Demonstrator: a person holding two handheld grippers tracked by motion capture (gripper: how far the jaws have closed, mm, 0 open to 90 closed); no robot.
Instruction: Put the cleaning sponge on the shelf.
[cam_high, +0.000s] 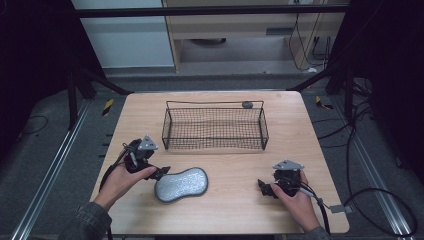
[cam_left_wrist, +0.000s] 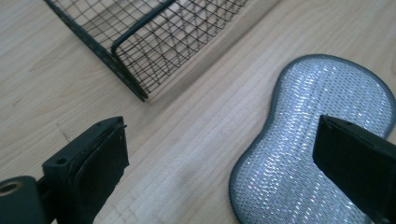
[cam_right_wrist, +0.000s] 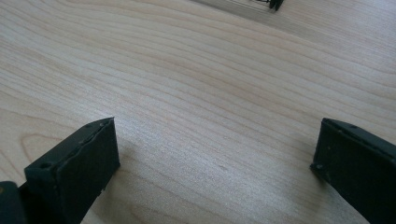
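One silver scouring pad (cam_high: 181, 184), peanut-shaped, glittery mesh, dark-edged

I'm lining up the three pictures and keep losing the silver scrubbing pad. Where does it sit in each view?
High view: the scrubbing pad lies lower centre on the table, just right of the left gripper.
Left gripper view: the pad takes up the right half, partly behind the right-hand jaw.
Right gripper view: not in it; bare wood between open jaws.
Shared landmark: the wire basket, whose corner peeks in here too.
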